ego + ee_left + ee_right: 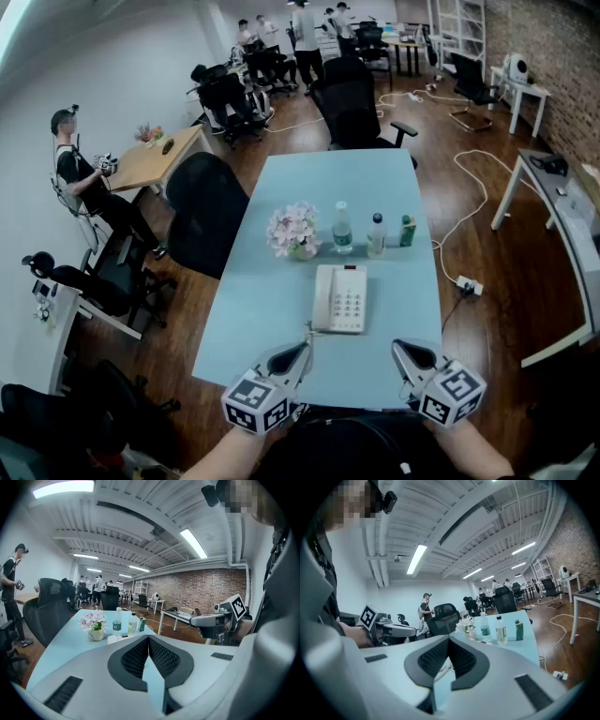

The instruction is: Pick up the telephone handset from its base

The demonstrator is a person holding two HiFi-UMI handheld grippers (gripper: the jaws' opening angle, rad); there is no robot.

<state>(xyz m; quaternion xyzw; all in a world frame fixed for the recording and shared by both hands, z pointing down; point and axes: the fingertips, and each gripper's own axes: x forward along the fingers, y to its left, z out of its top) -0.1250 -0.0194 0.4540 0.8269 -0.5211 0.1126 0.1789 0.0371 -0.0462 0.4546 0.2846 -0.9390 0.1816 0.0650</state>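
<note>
A white telephone sits on the light blue table, near its front edge. Its handset lies in the cradle along the base's left side. My left gripper hovers just in front of the phone's near left corner, jaws together and empty. To the right of the phone's near corner my right gripper is likewise shut with nothing in it. In the left gripper view the closed jaws hide most of the phone. The right gripper view shows its own jaws meeting at the tips.
Behind the phone stand a pot of pink flowers, two bottles and a green carton. Black office chairs stand at the table's left and far end. A person stands at far left.
</note>
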